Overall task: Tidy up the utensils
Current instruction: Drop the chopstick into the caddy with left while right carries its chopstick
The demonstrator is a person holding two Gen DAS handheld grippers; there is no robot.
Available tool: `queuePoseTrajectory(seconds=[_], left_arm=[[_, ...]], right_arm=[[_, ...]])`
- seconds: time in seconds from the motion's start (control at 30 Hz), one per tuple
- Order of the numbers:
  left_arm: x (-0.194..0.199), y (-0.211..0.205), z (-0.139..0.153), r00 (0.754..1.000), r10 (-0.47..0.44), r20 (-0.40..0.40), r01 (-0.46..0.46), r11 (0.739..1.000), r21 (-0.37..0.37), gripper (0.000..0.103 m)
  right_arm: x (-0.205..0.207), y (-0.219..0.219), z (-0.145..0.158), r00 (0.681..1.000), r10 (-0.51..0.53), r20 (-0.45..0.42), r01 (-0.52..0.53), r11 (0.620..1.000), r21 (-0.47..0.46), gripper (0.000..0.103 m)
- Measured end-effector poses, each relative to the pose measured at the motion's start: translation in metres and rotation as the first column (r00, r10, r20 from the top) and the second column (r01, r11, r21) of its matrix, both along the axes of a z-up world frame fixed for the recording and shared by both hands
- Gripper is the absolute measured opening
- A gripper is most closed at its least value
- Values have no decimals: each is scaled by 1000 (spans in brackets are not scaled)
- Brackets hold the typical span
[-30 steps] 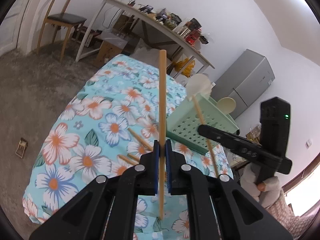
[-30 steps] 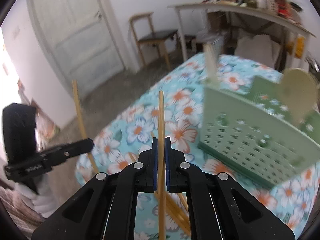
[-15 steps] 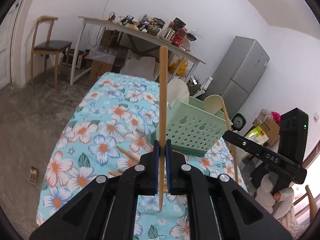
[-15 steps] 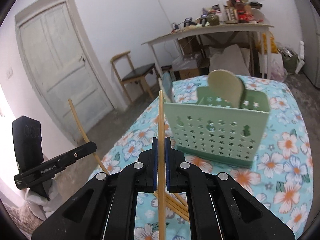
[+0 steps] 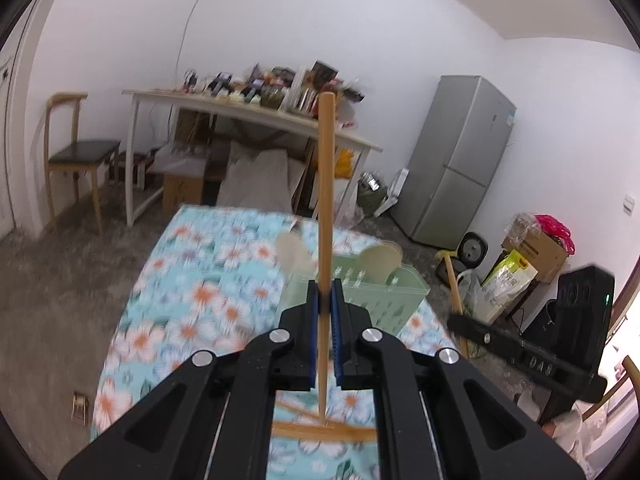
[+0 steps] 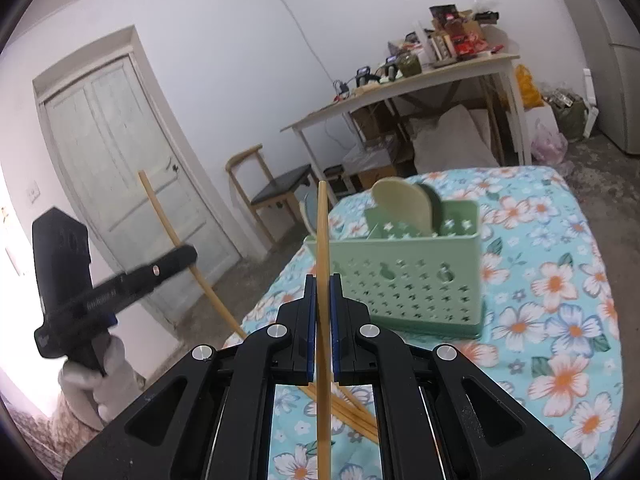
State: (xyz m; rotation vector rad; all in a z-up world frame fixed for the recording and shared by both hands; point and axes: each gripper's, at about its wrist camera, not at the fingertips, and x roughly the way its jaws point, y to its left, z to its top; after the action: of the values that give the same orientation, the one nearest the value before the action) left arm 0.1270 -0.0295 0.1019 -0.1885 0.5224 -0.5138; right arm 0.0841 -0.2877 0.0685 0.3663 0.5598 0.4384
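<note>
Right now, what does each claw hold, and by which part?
Each holds one chopstick: left claw near its thin lower end, right claw around mid-length.

Two fisheye cameras are riding on hand-held grippers above a table draped in a floral cloth [image 5: 188, 280]. The left wrist camera is looking along its left gripper [image 5: 325, 292] toward the far wall, taking in a cluttered white desk [image 5: 248, 116] and a grey refrigerator [image 5: 460, 160]. The right wrist camera is looking along its right gripper [image 6: 319, 286] from the opposite side, facing a white door [image 6: 120, 184]. Both views are sharing the nearby green utensil basket [image 6: 416, 280], the desk, a wooden chair [image 6: 272, 192] and each other's gripper.
</note>
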Motion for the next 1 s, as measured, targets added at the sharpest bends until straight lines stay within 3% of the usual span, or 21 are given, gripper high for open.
queuePoseTrajectory(seconds=[0.3,0.47,0.7,1.0], left_arm=[[33,-34,55,990,-47,132,56,996,-62,5],[57,-54,65,984,-43,173,54,997,-56,5],[103,-82,45,986,-8,166,13,999,-32,5],[126,-109,4,992,-16,129,16,1000,3,5]], right_arm=[[-7,-37,0,1000,-23,2,23,997,72,5],[-13,-48,-1,999,-39,-2,39,995,90,5],[-11,-55,-3,999,-48,-13,49,995,90,5],[-4,-58,-6,998,-45,-35,48,995,93,5]])
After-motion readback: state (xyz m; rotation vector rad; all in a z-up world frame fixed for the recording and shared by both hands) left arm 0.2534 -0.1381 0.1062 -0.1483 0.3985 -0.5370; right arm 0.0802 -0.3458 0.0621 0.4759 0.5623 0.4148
